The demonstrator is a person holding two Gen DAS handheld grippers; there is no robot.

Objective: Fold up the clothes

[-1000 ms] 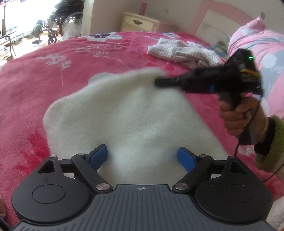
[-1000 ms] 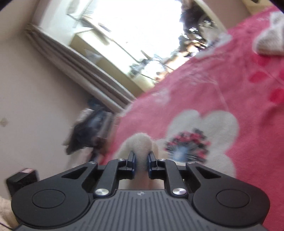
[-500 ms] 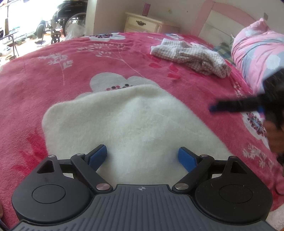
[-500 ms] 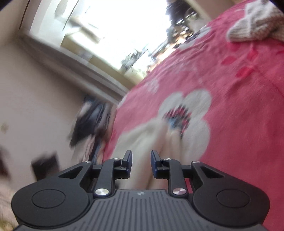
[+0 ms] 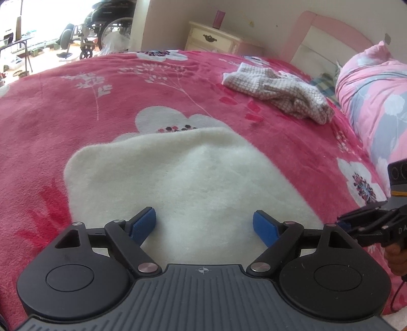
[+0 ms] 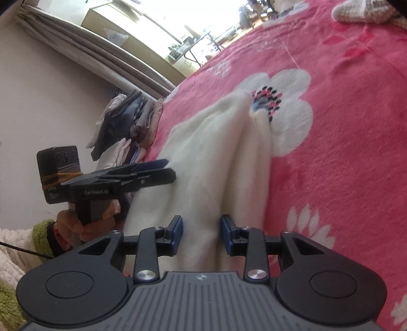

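A white fluffy garment (image 5: 183, 178) lies folded on the pink flowered bedspread (image 5: 76, 107). My left gripper (image 5: 203, 225) hovers over its near edge, jaws wide and closing slightly, with nothing pinched. In the right wrist view it shows side-on as the left gripper (image 6: 165, 169) above the cloth. My right gripper (image 6: 202, 230) is opening; a ridge of the white garment (image 6: 216, 152) lies between and below its pads, which do not press on it. The right gripper (image 5: 342, 221) also shows at the left wrist view's right edge, beside the garment.
A crumpled checked garment (image 5: 277, 94) lies farther up the bed near a pink quilt (image 5: 376, 96). A cream nightstand (image 5: 213, 40) stands behind the bed and a wheelchair (image 5: 101, 23) is at the back left. A pile of clothes (image 6: 127, 119) sits past the bed's edge.
My right gripper has let go of the white garment's corner, opened, and drawn back to the garment's near right side. The laid-over flap now rests flat. The left gripper stayed put.
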